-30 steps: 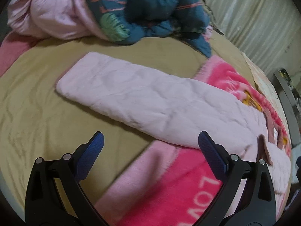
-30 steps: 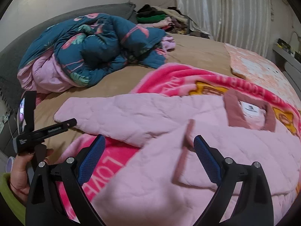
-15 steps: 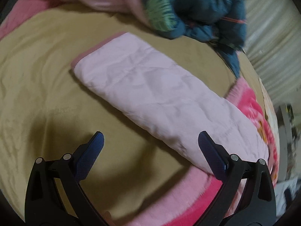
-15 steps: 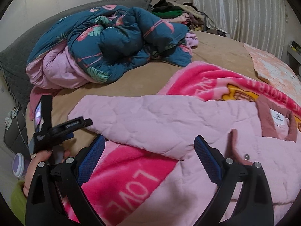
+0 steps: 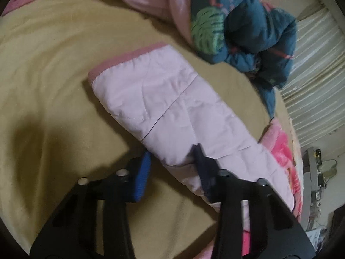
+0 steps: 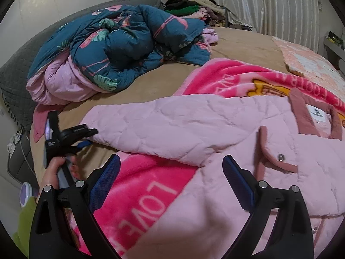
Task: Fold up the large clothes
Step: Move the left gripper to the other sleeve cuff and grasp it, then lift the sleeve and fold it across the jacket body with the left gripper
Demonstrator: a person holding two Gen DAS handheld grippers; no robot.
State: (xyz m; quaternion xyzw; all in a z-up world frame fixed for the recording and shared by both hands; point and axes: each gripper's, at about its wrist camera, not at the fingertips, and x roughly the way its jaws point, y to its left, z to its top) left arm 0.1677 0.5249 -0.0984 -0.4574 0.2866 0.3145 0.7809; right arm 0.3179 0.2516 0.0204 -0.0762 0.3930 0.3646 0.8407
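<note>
Closing on the near edge of the sleeve (image 5: pixel 172 112), our left tool (image 5: pixel 172 161) is pinching a fold of it between its blue pads. That sleeve belongs to the pale pink quilted jacket (image 6: pixel 215 129) with dusty-rose trim, which is lying spread over the bright pink printed blanket (image 6: pixel 138 183) on the tan-sheeted bed (image 5: pixel 43 64). Further right, our right tool (image 6: pixel 170 172) is hovering unclenched over the jacket's body, gripping nothing. Behind everything, we are seeing a teal flamingo-print duvet (image 6: pixel 129 43) heaped up.
</note>
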